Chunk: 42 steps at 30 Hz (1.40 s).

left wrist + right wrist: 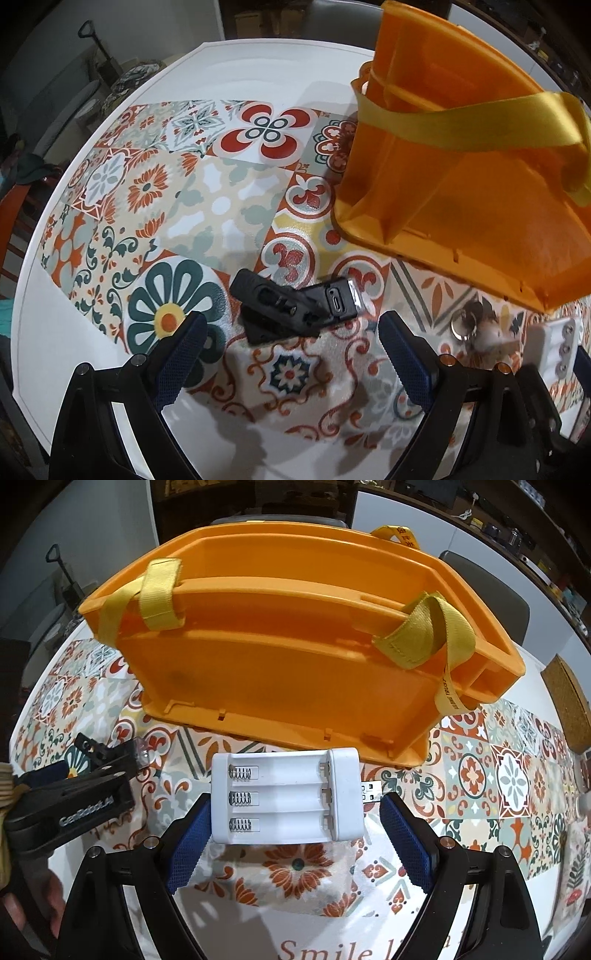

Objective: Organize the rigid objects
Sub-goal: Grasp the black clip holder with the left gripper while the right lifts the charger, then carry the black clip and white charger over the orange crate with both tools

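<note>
Only the right view shows the charger [286, 797], seemingly ungripped.

I see an orange bin [295, 657] with yellow straps [424, 635], a white charger [288, 797], a black clip [288, 310], blue gripper pads [188, 845], and a white table [59, 332] under a red, teal and orange floral tile-patterned cloth [207, 206].

One orange basket [280, 672], one white battery charger [286, 797], one black clip device [291, 308], and one keyring [463, 325] sit on the surface [74, 354].
</note>
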Each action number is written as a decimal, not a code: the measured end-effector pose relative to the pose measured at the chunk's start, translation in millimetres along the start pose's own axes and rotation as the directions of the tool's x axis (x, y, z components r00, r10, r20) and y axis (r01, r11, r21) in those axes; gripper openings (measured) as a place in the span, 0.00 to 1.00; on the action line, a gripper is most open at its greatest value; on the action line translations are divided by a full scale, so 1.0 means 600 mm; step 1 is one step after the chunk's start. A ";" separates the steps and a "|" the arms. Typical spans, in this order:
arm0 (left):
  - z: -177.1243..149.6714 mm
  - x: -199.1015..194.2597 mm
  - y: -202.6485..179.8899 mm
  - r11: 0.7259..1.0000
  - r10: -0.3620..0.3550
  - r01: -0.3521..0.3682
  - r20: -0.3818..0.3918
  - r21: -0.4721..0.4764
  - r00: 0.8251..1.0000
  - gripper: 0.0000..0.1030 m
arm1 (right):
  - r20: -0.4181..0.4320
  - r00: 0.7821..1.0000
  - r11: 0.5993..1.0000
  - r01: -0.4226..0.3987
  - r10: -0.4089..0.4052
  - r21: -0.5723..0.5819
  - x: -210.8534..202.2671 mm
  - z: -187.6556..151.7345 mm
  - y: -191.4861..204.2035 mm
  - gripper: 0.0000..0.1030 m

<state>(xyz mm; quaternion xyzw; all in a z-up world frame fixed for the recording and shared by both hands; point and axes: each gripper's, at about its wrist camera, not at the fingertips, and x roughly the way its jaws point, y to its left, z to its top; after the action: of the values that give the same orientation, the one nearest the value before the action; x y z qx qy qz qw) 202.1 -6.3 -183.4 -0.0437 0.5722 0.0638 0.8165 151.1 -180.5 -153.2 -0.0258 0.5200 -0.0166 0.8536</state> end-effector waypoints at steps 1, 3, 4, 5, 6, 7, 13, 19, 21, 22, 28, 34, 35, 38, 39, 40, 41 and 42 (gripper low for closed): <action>0.002 0.004 -0.002 1.000 0.002 -0.002 0.001 -0.010 1.000 0.92 | 0.000 1.000 1.000 0.001 -0.001 -0.001 0.001 0.001 -0.001 0.87; 0.007 0.011 -0.008 1.000 0.003 -0.003 0.000 -0.009 1.000 0.92 | -0.002 1.000 1.000 0.001 -0.001 0.000 0.003 0.002 -0.003 0.87; 0.008 0.014 -0.010 1.000 0.005 -0.005 0.000 -0.005 1.000 0.91 | -0.004 1.000 1.000 0.001 -0.001 0.000 0.004 0.002 -0.003 0.87; 0.009 0.016 -0.013 1.000 0.010 -0.010 0.001 -0.001 1.000 0.89 | -0.006 1.000 1.000 0.001 0.000 0.001 0.006 0.002 -0.004 0.87; 0.010 0.019 -0.016 1.000 0.015 -0.015 0.002 0.004 1.000 0.88 | -0.008 1.000 1.000 0.000 0.000 0.002 0.007 0.002 -0.005 0.87; 0.010 0.023 -0.018 1.000 0.018 -0.018 -0.001 0.008 1.000 0.85 | -0.010 1.000 1.000 -0.001 0.001 0.002 0.008 0.002 -0.005 0.87; 0.010 0.033 -0.014 1.000 0.022 -0.022 -0.010 0.009 1.000 0.73 | -0.011 1.000 1.000 0.002 -0.002 0.003 0.010 0.004 -0.007 0.87; 0.010 0.034 -0.010 0.999 0.017 -0.017 0.006 0.043 1.000 0.73 | -0.012 1.000 1.000 0.000 0.000 0.000 0.010 0.003 -0.004 0.87; 0.007 0.033 -0.009 0.998 0.013 -0.013 0.001 0.053 1.000 0.73 | -0.013 1.000 1.000 0.001 -0.001 0.001 0.010 0.001 -0.003 0.87; 0.005 0.032 -0.008 0.998 0.009 -0.009 -0.001 0.058 1.000 0.73 | -0.014 1.000 1.000 0.001 -0.001 0.003 0.010 0.000 -0.004 0.87; -0.017 0.012 -0.010 0.993 -0.005 0.004 0.008 0.121 1.000 0.73 | -0.021 1.000 1.000 -0.005 0.006 0.020 0.008 -0.005 -0.010 0.87; -0.034 -0.016 -0.011 0.985 -0.030 0.025 0.025 0.173 0.999 0.73 | -0.022 1.000 0.999 -0.009 0.010 0.032 -0.001 -0.012 -0.015 0.87; -0.036 -0.024 -0.012 0.983 -0.032 0.025 0.035 0.182 0.999 0.73 | -0.021 1.000 0.999 -0.008 0.009 0.032 -0.002 -0.013 -0.015 0.87; -0.043 -0.044 -0.016 0.979 -0.028 0.013 0.071 0.205 0.997 0.73 | -0.021 1.000 0.999 -0.011 0.011 0.038 -0.009 -0.015 -0.018 0.87; -0.046 -0.054 -0.017 0.977 -0.026 0.006 0.090 0.215 0.996 0.73 | -0.019 1.000 0.999 -0.010 0.011 0.040 -0.012 -0.016 -0.019 0.87; -0.048 -0.062 -0.019 0.975 -0.028 0.005 0.101 0.220 0.994 0.73 | -0.015 1.000 0.999 -0.008 0.009 0.039 -0.015 -0.016 -0.019 0.87; -0.051 -0.072 -0.021 0.974 -0.031 0.004 0.114 0.226 0.993 0.73 | -0.011 1.000 0.999 -0.006 0.007 0.039 -0.018 -0.017 -0.019 0.87; -0.052 -0.080 -0.022 0.973 -0.035 0.006 0.122 0.231 0.992 0.73 | -0.007 1.000 0.999 -0.006 0.006 0.039 -0.023 -0.018 -0.019 0.87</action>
<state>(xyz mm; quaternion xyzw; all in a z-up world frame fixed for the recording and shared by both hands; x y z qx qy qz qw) 158.9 -26.2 -149.1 0.0493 0.5227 -0.0088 0.8510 135.4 -191.3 -145.1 -0.0076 0.5227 -0.0241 0.8521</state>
